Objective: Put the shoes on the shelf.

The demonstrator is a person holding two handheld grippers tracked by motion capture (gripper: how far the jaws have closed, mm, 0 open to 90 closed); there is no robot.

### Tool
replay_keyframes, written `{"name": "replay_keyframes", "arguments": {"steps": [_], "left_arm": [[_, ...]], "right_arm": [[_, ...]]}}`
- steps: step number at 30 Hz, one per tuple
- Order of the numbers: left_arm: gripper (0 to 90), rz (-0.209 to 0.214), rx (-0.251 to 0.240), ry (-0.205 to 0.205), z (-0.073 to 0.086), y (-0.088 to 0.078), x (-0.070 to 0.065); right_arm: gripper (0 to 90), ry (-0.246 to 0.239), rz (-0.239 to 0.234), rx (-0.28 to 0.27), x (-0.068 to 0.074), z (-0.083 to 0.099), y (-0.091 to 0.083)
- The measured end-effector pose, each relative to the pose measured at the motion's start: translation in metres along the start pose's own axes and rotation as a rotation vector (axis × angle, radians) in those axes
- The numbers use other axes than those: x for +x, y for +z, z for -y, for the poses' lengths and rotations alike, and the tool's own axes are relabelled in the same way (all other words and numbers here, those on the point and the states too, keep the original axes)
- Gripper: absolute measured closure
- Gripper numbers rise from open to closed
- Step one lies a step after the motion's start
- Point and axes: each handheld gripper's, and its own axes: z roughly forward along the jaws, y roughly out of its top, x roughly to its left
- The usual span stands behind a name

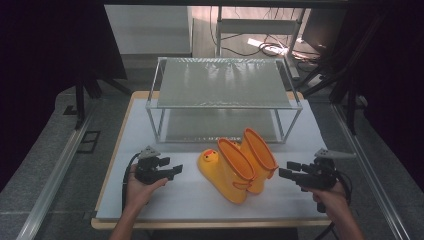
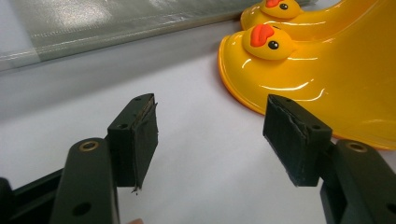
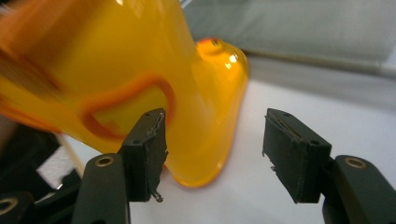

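A pair of yellow rubber boots (image 1: 235, 165) with orange rims and duck faces stands on the white table top (image 1: 175, 200), near the middle. The duck toes (image 2: 266, 39) point toward my left gripper (image 1: 172, 170), which hovers open just left of them with nothing between its pads. In the left gripper view the nearer boot (image 2: 317, 79) lies ahead and to the right of the open left gripper (image 2: 212, 137). My right gripper (image 1: 285, 170) is open just right of the boot shafts. Its own view shows the boot's heel and orange pull loop (image 3: 126, 112) close ahead of the right gripper (image 3: 215, 149), untouched.
A two-level metal-framed rack (image 1: 222, 95) with grey mesh shelves stands at the back of the table, behind the boots. The table's wooden edge (image 1: 200, 225) runs along the front. Dark floor and stands surround the table.
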Motion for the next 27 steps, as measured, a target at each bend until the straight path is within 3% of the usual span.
{"name": "replay_keyframes", "arguments": {"steps": [2,4,5,11,19,27], "left_arm": [[35.6,0.003,0.002,0.002,0.000,0.000,-0.001],[35.6,0.005,0.005,0.003,0.000,0.000,-0.001],[35.7,0.007,0.007,0.004,0.000,0.001,-0.002],[35.8,0.009,0.018,0.003,0.000,0.003,-0.002],[36.0,0.012,0.016,0.005,0.000,0.003,-0.003],[36.0,0.012,0.020,-0.003,0.001,0.003,-0.003]], "right_arm": [[37.8,-0.009,-0.024,0.020,0.008,-0.024,-0.008],[37.8,-0.010,-0.040,0.028,0.010,-0.032,-0.010],[38.2,-0.020,-0.052,0.046,0.017,-0.047,-0.013],[39.7,-0.017,-0.096,0.126,0.027,-0.084,-0.015],[40.7,-0.008,-0.113,0.154,0.039,-0.107,-0.008],[41.6,-0.039,-0.140,0.201,0.065,-0.128,0.005]]}}
